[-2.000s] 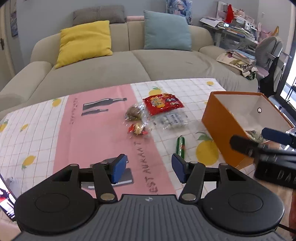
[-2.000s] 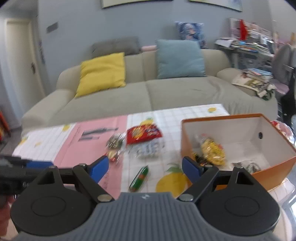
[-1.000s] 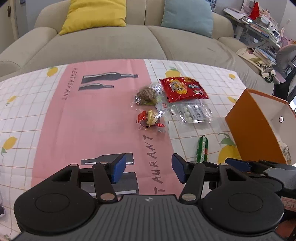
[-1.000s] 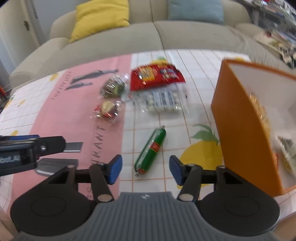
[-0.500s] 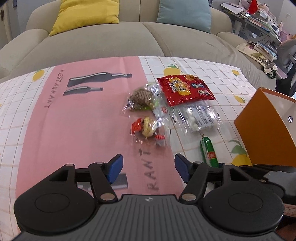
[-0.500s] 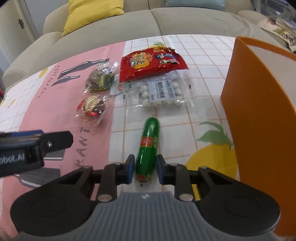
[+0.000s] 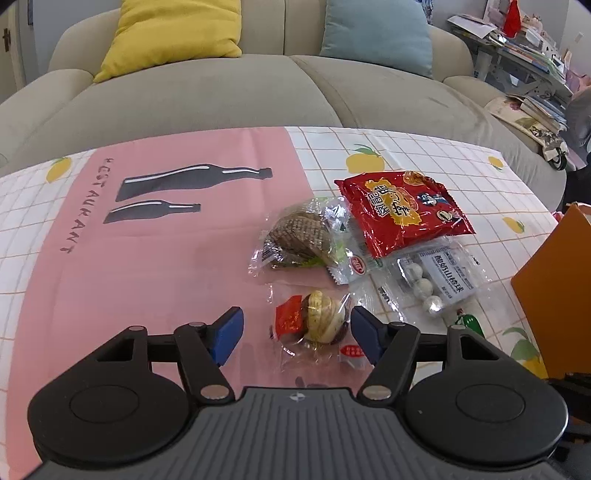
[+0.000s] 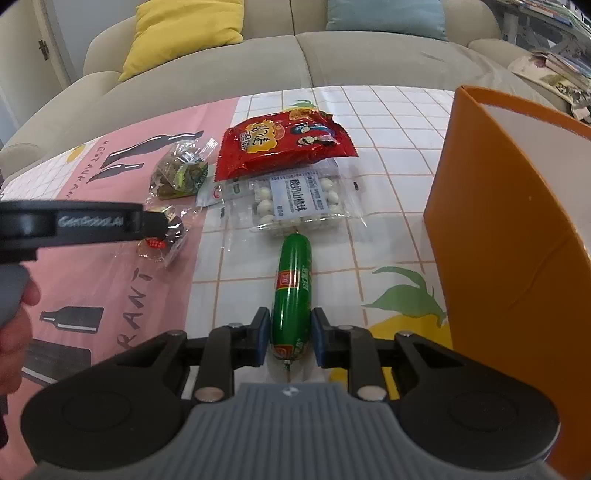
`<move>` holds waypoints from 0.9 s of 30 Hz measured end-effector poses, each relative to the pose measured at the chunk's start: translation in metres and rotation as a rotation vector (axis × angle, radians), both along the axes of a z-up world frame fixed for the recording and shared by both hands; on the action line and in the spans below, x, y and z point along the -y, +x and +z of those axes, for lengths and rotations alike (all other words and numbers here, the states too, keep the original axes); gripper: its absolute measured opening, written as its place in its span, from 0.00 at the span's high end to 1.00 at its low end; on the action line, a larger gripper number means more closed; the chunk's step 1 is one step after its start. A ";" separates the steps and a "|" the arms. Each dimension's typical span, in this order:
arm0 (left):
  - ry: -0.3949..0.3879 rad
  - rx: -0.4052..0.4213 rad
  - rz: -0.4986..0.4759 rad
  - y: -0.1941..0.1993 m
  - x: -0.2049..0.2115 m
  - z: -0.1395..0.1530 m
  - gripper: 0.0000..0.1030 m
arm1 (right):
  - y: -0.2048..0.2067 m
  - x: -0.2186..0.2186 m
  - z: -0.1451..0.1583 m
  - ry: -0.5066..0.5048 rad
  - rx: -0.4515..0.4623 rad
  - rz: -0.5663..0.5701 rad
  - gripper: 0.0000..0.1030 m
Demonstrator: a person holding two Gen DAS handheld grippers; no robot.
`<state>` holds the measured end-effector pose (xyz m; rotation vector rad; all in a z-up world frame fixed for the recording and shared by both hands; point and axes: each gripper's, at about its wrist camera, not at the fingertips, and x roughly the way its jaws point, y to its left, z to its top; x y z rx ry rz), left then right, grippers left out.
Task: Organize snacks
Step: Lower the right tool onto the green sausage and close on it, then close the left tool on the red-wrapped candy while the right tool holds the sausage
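My right gripper (image 8: pixel 290 341) is shut on the near end of a green sausage stick (image 8: pixel 293 288) that lies on the tablecloth, pointing away from me. My left gripper (image 7: pixel 295 334) stands open around a clear-wrapped pastry with a red label (image 7: pixel 319 325); its blue pads do not touch the wrapper. Beyond the pastry lie a clear pack of brown biscuits (image 7: pixel 299 236), a red snack bag (image 7: pixel 400 210) and a clear tray of white balls (image 7: pixel 436 277). In the right wrist view the left gripper's arm (image 8: pixel 81 221) crosses from the left over the pastry (image 8: pixel 162 243). The orange box (image 8: pixel 513 229) stands at the right.
The table wears a pink and white checked cloth with lemon and bottle prints (image 7: pixel 147 258). A beige sofa (image 7: pixel 221 92) with a yellow cushion (image 7: pixel 170 33) and a blue cushion (image 7: pixel 376 33) runs behind the table. A person's hand (image 8: pixel 14 325) shows at the left edge. Cluttered shelves (image 7: pixel 532 40) are at the far right.
My right gripper dropped onto the green sausage and closed on it. My left gripper moved forward and down, its jaws widening, until the wrapped pastry came between its pads.
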<state>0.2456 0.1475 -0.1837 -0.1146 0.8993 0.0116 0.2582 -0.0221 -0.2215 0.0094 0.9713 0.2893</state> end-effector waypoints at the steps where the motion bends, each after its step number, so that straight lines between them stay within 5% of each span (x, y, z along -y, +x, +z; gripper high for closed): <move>1: -0.005 -0.007 -0.006 0.002 0.001 -0.002 0.25 | 0.000 0.001 0.000 0.004 0.000 -0.003 0.78; 4: -0.018 -0.023 -0.018 0.005 0.005 -0.008 0.28 | 0.001 0.002 0.000 0.021 0.000 -0.004 0.77; 11: 0.012 -0.009 -0.026 0.008 0.012 -0.013 0.64 | -0.002 0.004 0.001 0.042 0.007 0.003 0.72; 14: -0.001 -0.006 -0.025 0.005 0.010 -0.011 0.66 | -0.003 0.003 0.000 0.025 0.020 0.002 0.79; 27: -0.027 -0.034 -0.033 -0.050 0.035 0.017 0.67 | -0.012 0.012 0.010 0.044 -0.025 -0.029 0.80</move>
